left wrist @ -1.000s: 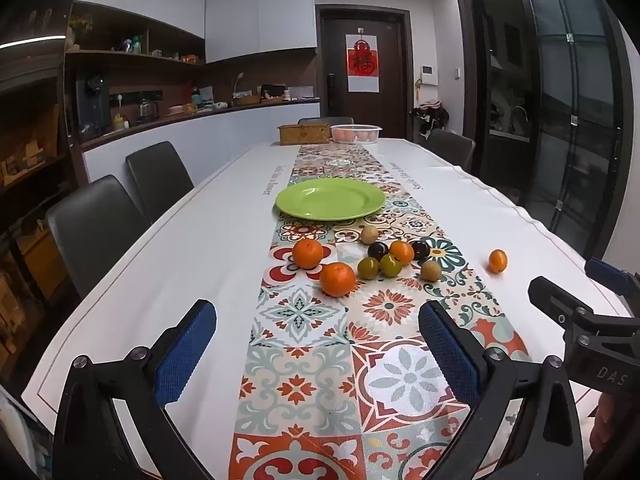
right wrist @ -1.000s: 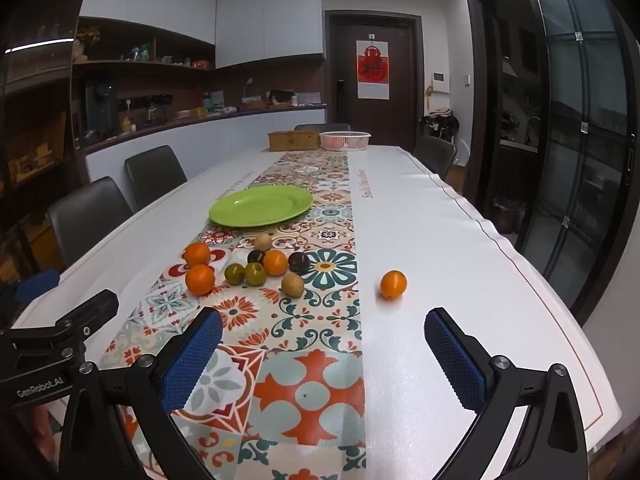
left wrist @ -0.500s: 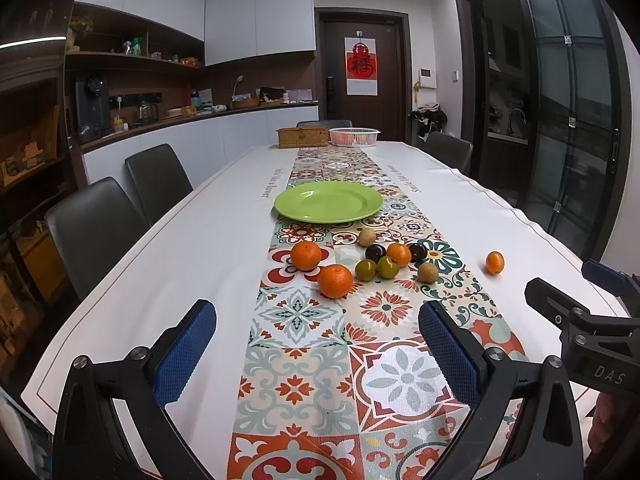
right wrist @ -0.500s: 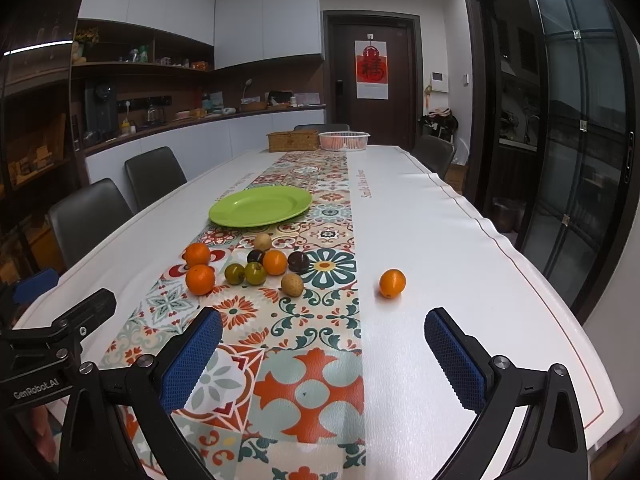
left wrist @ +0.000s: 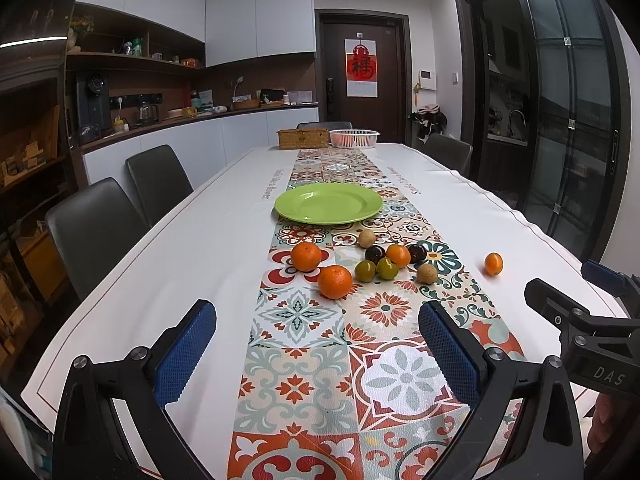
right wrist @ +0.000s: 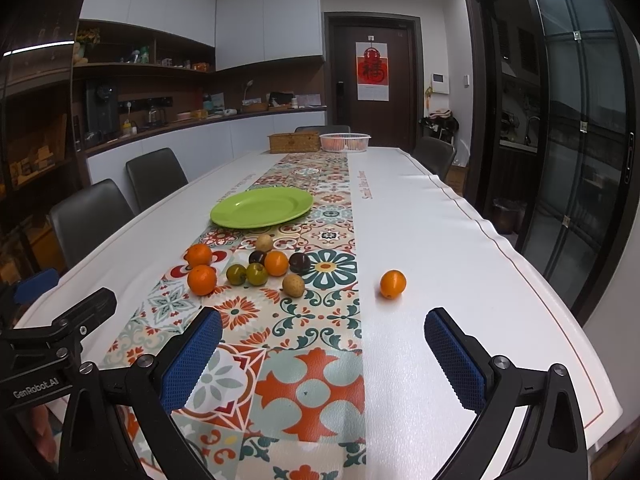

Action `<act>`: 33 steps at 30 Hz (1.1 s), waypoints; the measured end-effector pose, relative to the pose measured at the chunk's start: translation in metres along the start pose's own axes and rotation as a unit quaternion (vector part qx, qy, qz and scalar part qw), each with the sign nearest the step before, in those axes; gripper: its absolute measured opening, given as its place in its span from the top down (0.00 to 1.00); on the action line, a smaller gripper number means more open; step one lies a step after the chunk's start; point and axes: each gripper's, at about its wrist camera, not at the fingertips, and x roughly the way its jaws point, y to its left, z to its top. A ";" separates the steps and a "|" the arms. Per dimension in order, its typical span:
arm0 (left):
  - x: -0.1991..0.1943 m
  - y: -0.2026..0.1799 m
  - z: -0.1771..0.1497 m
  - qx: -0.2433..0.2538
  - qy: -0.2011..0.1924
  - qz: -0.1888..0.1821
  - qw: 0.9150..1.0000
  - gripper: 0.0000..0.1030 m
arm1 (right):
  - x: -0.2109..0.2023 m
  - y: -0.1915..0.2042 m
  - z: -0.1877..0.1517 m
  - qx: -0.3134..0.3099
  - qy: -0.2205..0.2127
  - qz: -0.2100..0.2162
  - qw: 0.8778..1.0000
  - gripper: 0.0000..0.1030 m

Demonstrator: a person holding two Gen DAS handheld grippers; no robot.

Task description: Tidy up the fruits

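Observation:
A green plate [left wrist: 329,202] sits empty on the patterned runner, also in the right wrist view [right wrist: 262,207]. In front of it lies a cluster of several fruits: two oranges [left wrist: 335,281], green, dark and tan small fruits [left wrist: 387,268]. One small orange [left wrist: 493,264] lies apart on the white cloth at the right, also in the right wrist view [right wrist: 393,283]. My left gripper [left wrist: 316,346] is open and empty, short of the cluster. My right gripper [right wrist: 322,350] is open and empty, short of the lone orange.
A long white table [left wrist: 208,240] with a tiled runner [left wrist: 312,360]. A wicker box [left wrist: 303,138] and a white basket [left wrist: 354,138] stand at the far end. Dark chairs [left wrist: 94,224] line the left side, one chair [right wrist: 434,156] the right. Glass doors are at the right.
Both views have tipped up slightly, so the fruits sit a little lower in frame. Both grippers stay open; nothing on the table has moved.

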 end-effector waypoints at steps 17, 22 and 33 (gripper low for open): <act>-0.002 0.001 0.001 -0.001 -0.001 -0.001 1.000 0.00 | 0.000 0.001 0.000 0.000 -0.001 0.000 1.000 0.01; -0.002 0.001 0.001 0.000 -0.002 -0.001 1.000 0.00 | 0.000 0.000 0.000 0.000 -0.001 0.000 1.000 0.01; -0.002 0.001 0.001 -0.001 -0.002 -0.001 1.000 0.00 | -0.003 0.001 0.000 -0.001 -0.001 0.000 1.000 0.01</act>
